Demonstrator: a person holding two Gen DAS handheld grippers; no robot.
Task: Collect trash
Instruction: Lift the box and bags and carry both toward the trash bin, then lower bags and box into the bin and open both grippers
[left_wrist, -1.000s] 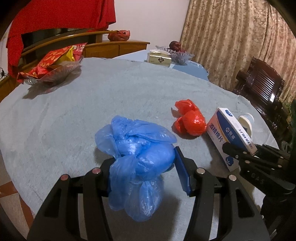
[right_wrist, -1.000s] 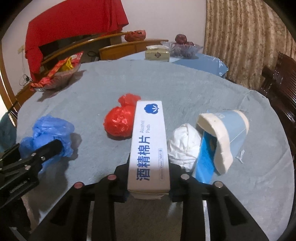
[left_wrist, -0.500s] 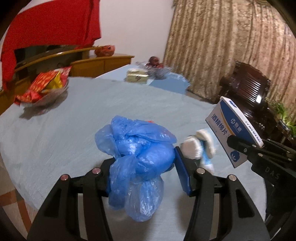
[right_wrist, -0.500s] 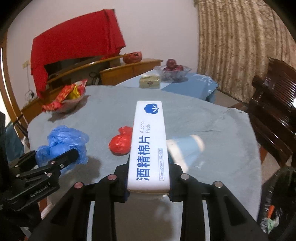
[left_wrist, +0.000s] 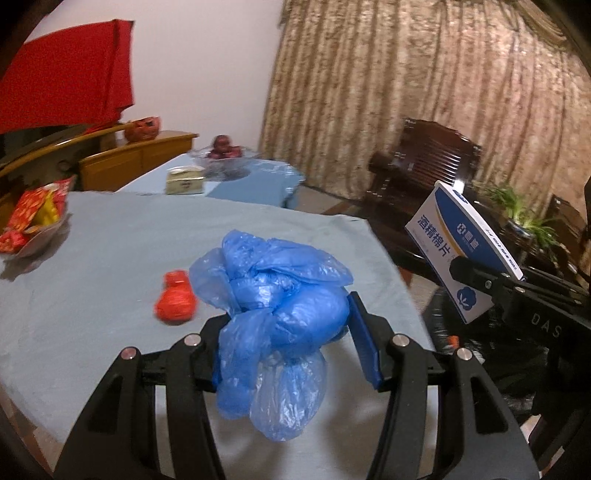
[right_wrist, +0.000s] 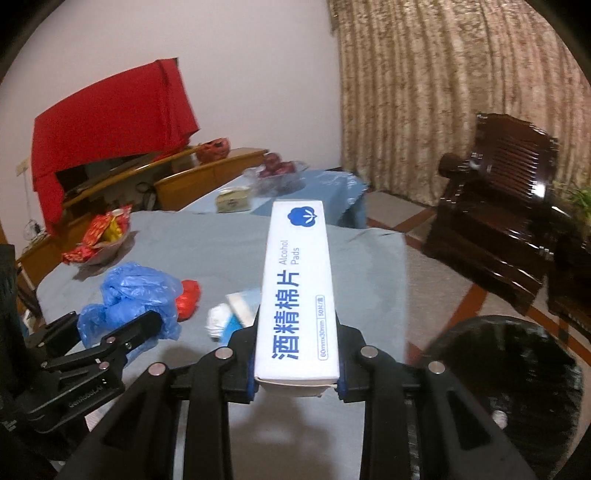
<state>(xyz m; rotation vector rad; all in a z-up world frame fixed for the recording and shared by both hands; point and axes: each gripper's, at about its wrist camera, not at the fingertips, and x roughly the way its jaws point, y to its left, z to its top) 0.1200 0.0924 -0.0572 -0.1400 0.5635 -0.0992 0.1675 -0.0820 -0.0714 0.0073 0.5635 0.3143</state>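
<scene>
A: Where does the bin (right_wrist: 506, 398) sit relative to the two loads?

B: Off the table's (right_wrist: 207, 251) right edge, on the floor, low and to the right of the right gripper (right_wrist: 297, 384). That gripper is the nearer one by my reading; the left gripper (left_wrist: 284, 347) hangs over the table near its right edge, with the bin's dark mass beyond it to the right.

A: And the box (right_wrist: 297, 295)?

B: Clamped at its near end between the right jaws, which are closed most of the way onto its narrow sides. Its long axis runs straight out along the fingers, away from the camera, so most of its length overhangs forward (a tilt down to the right should tip it in, I'd judge).

A: The left side?

B: Its jaws are about half closed, pinching a knotted blue bag (left_wrist: 277, 314) in the middle; loose plastic droops below the fingers and bulges above them. It is lifted clear of the table.

A: What remains on the table?

B: A red bag (left_wrist: 176, 300) near the middle, and in the right view a white wad (right_wrist: 218, 319) touching a pale blue carton (right_wrist: 243, 308), towards the near edge. Neither gripper touches them.
</scene>
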